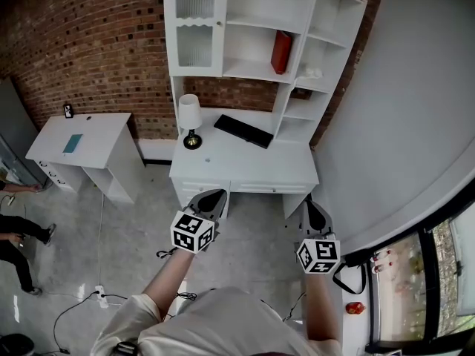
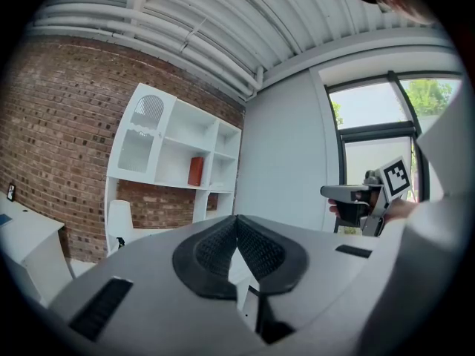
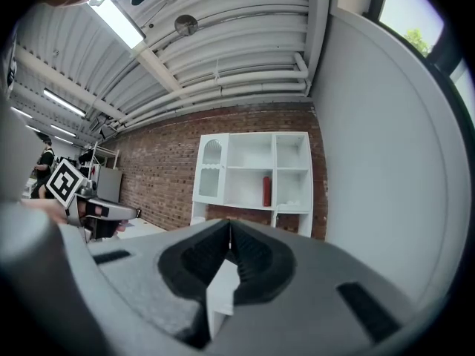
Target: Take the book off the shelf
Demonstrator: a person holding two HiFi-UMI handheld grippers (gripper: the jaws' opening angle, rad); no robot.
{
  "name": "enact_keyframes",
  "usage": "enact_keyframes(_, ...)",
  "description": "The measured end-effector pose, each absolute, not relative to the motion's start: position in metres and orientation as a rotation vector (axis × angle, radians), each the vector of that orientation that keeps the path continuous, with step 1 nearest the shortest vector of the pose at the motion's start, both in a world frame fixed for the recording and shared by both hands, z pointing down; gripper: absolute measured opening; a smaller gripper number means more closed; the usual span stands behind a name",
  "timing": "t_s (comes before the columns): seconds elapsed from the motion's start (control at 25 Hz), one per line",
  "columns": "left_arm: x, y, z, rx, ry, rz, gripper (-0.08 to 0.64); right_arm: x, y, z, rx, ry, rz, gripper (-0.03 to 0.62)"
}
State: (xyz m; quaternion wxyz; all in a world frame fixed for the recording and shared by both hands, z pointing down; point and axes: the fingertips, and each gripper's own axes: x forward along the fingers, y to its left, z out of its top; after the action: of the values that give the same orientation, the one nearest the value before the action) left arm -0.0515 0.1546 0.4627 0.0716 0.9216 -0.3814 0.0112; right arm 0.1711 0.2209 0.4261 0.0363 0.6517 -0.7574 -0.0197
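Brick wall at the back, and against it the tall white shelf unit [image 1: 249,50] over its desk. The red hardback book [image 1: 280,52] leans upright on the middle shelf, alone in its bay. Both grippers hang low, well apart from the desk. The left gripper [image 1: 215,194] has its jaws pressed together on nothing, and the right gripper [image 1: 312,205] likewise (pads meeting at the tips). The danger, I'd say: arriving closed shoves the book flat or backwards, and a shallow pinch could drop it onto the black keyboard [image 1: 243,130] or the white table lamp [image 1: 189,111].
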Motion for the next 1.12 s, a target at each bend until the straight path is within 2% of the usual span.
enact_keyframes(0.2, -0.059, 0.157, 0.467, 2.762, -1.150, 0.036, -0.006, 0.169, 0.223, 0.425, 2.012, -2.329, -0.057, 0.037)
enact_keyframes(0.56, -0.080, 0.156, 0.471, 2.742, -1.156, 0.037, -0.006, 0.152, 0.221, 0.424, 2.027, -2.308, -0.060, 0.176)
enact_keyframes(1.12, -0.104, 0.155, 0.485, 2.734, -1.125, 0.043, -0.006, 0.129, 0.223, 0.437, 2.052, -2.269, -0.045, 0.261)
